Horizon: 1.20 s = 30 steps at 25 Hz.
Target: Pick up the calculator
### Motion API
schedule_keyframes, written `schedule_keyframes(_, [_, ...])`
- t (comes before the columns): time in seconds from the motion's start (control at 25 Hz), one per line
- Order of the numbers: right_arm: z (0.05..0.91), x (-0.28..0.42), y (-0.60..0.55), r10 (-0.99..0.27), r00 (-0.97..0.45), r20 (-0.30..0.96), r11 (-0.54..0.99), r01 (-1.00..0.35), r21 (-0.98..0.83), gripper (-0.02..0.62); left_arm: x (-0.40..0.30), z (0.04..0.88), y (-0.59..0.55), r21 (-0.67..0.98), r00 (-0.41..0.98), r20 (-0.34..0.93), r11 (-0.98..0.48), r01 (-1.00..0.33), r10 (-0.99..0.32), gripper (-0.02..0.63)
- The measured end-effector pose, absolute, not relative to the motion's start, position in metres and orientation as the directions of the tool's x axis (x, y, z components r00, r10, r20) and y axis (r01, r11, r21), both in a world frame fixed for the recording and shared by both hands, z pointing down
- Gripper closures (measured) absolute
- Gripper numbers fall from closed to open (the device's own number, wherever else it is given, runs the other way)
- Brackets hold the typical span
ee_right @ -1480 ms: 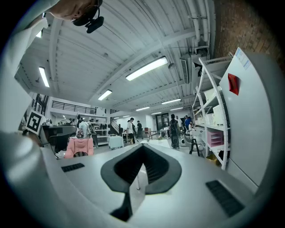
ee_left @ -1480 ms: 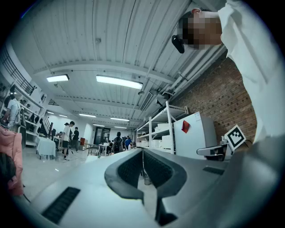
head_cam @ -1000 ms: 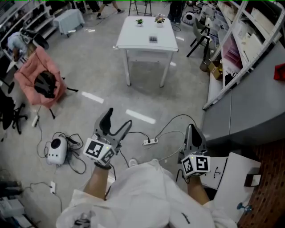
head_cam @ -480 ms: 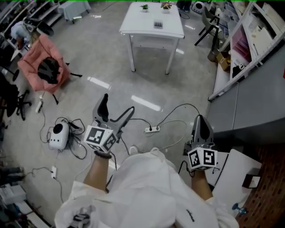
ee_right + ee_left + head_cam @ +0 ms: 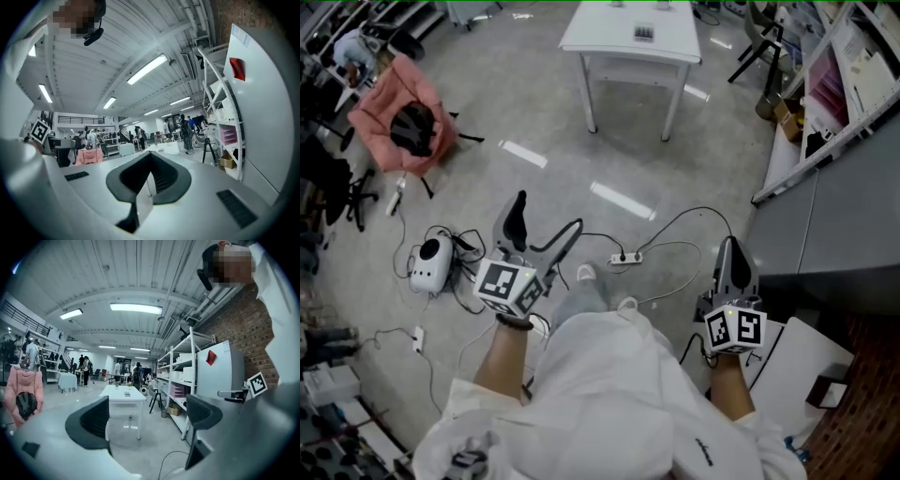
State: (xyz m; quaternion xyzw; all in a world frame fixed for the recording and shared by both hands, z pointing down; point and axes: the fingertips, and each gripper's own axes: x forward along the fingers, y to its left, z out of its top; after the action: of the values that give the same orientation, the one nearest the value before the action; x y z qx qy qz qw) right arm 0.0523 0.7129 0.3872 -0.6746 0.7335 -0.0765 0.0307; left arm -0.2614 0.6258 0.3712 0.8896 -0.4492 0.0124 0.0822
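At the far end of the grey floor (image 5: 581,169), top of the head view: one white table (image 5: 605,37). The calculator (image 5: 644,34) lies flat on its top, small and dark, toward the right side, well apart from both of your grippers. In the left gripper view it is a small dark patch (image 5: 127,393) on that same tabletop, seen far off.

Your left gripper (image 5: 549,212): held out over the floor, aimed toward the table. Its jaws stand spread wide and have just been opening. They hold nothing, and only floor and the distant table show in the gap. Its marker cube (image 5: 508,286) sits just ahead of your wrist.

Your right gripper (image 5: 734,246): held out beside the grey cabinet (image 5: 834,234). Its jaws are clenched together, pad against pad, gripping nothing. Its marker cube (image 5: 737,329) faces the head camera.

Floor, near the left gripper: a white device (image 5: 431,265) amid tangled cables.
Floor, between the two grippers: a white power strip (image 5: 623,258) on a looping cable.

Far left: a pink-draped chair (image 5: 394,117) with a dark helmet-like thing on it.
Right edge: white shelving (image 5: 825,84).
Lower right, beside your right forearm: a white board (image 5: 802,361).
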Motion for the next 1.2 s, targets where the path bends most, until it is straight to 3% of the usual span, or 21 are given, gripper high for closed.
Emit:
schedule_keyframes(0.52, [0.386,0.050,0.659,-0.996,-0.076,0.053,0.068,-0.988,-0.140,0.578,-0.252,0.374,0.566,0.154,0.622,0.070,-0.607,-0.779,-0.780,0.117])
schedule_keyframes(1.2, [0.356,-0.035,0.449,-1.000,-0.007,0.017,0.005,-0.996,-0.093,0.577,-0.300,0.378,0.352,0.215,0.715,0.013,-0.697,-0.684,-0.699,0.117])
